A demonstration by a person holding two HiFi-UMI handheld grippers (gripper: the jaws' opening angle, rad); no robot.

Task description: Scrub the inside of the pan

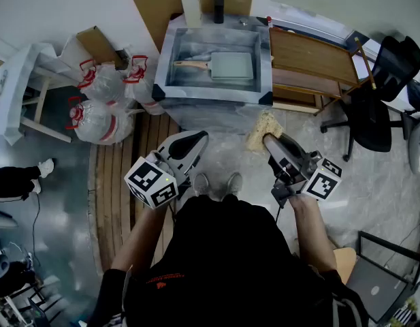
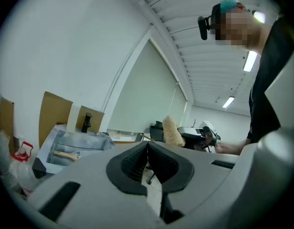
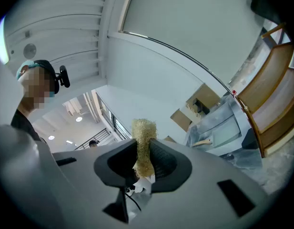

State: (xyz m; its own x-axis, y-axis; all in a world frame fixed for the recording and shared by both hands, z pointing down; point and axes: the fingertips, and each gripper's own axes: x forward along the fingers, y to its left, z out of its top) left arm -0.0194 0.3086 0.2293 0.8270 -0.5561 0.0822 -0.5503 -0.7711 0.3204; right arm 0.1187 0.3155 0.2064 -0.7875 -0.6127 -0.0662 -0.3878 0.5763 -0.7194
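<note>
The pan [image 1: 231,67] lies in the sink [image 1: 170,53], well apart from both grippers. Its handle [image 1: 191,65] points to 9 o'clock, on the left gripper's [image 1: 196,140] side. That gripper is shut tight with nothing in it. The right gripper [image 1: 271,140] is clamped on the scrubber [image 1: 262,128]. From it the pan is at 11 o'clock, so I think it must reach forward.

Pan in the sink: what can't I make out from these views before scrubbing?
- Pan inside, head view: too small to tell dirt or water.
- Pan, both gripper views: tiny and far, surface unreadable.
- Scrubber lower end, right gripper view: hidden inside the right gripper.
- Bottle label, head view: too small.
</note>
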